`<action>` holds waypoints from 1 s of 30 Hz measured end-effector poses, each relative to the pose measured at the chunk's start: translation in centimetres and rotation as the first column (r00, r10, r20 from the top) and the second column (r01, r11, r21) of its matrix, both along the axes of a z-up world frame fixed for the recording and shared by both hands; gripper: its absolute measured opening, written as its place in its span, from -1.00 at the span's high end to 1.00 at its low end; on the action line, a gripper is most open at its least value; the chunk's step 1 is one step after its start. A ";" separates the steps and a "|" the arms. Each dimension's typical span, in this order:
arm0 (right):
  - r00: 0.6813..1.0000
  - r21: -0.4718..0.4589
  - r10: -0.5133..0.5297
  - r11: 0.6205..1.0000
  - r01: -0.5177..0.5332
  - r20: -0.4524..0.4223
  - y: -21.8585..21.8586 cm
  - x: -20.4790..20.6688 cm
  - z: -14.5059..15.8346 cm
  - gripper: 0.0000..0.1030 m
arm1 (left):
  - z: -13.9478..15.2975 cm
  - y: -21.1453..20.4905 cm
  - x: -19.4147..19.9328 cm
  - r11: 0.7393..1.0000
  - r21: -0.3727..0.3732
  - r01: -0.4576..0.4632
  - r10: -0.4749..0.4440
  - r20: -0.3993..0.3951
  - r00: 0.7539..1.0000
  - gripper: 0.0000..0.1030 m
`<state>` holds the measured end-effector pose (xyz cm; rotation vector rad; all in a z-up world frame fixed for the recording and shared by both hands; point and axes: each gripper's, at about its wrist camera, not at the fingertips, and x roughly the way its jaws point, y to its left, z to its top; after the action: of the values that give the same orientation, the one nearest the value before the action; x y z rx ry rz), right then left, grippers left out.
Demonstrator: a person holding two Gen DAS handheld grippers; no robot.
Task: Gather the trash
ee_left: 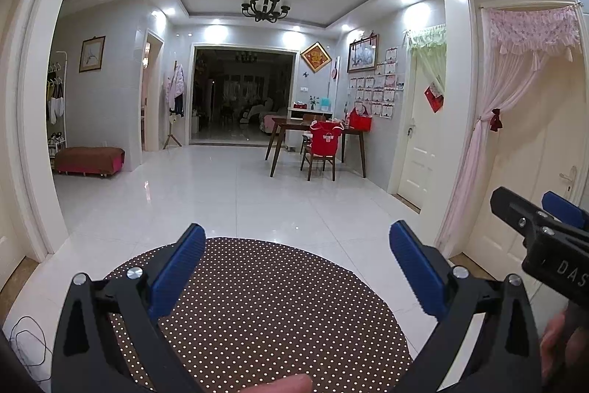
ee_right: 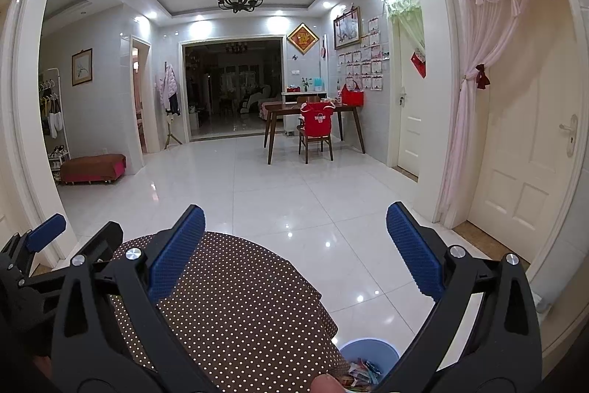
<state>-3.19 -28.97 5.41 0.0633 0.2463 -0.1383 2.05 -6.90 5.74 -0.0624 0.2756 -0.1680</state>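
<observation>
You are holding both grippers wide open and empty over the round dotted table [ee_left: 257,312]: the left gripper [ee_left: 294,267] above its near edge, the right gripper [ee_right: 294,256] past its right edge. The blue bin [ee_right: 368,356], holding wrappers [ee_right: 362,374], is standing on the floor [ee_right: 294,194] beside that edge.

Beyond the fingers, a glossy white tile floor [ee_left: 228,201] runs to a wooden table [ee_left: 294,126] and chair [ee_left: 322,153] by the right wall. A black chandelier [ee_left: 265,4] hangs overhead amid ceiling spotlights. Far left sits a red bench [ee_left: 90,159]; right, a pink curtain [ee_left: 515,69] drapes a door [ee_right: 530,150].
</observation>
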 end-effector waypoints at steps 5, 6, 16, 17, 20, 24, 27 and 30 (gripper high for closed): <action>1.000 0.001 0.001 1.000 -0.001 -0.001 0.1 0.0 0.0 -0.88 | 0.3 -0.4 0.3 1.000 0.000 0.004 -0.004 -0.004 1.000 -0.91; 1.000 0.000 0.001 1.000 -0.001 -0.001 0.1 0.0 0.0 -0.88 | 0.3 -0.4 0.3 1.000 -0.001 0.005 -0.005 -0.004 1.000 -0.91; 1.000 0.001 -0.003 1.000 0.003 -0.004 -0.4 0.1 0.0 -0.88 | -0.5 -0.6 0.3 1.000 -0.001 0.012 -0.012 -0.011 1.000 -0.91; 1.000 0.001 -0.003 1.000 0.003 -0.005 -0.3 0.1 -0.1 -0.88 | -0.6 -0.3 0.4 1.000 -0.001 0.013 -0.013 -0.011 1.000 -0.91; 1.000 0.003 -0.003 1.000 0.003 -0.008 -0.3 0.1 -0.3 -0.88 | -0.5 -0.4 0.7 1.000 -0.002 0.015 -0.016 -0.015 1.000 -0.91; 1.000 0.005 -0.002 1.000 0.002 -0.011 -0.4 0.3 -0.3 -0.88 | -0.6 -0.4 0.8 1.000 -0.002 0.015 -0.015 -0.015 1.000 -0.91; 1.000 0.008 -0.003 1.000 0.003 -0.012 -0.5 0.3 -0.4 -0.88 | -0.6 -0.5 0.7 1.000 0.001 0.015 -0.015 -0.014 1.000 -0.91; 1.000 0.011 -0.002 1.000 0.002 -0.013 -0.7 0.3 -0.4 -0.88 | -0.7 -0.7 0.7 1.000 0.004 0.015 -0.015 -0.008 1.000 -0.91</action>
<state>-2.86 -29.68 4.98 0.0736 0.2601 -0.1394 2.79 -7.56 5.08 -0.0572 0.2843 -0.1817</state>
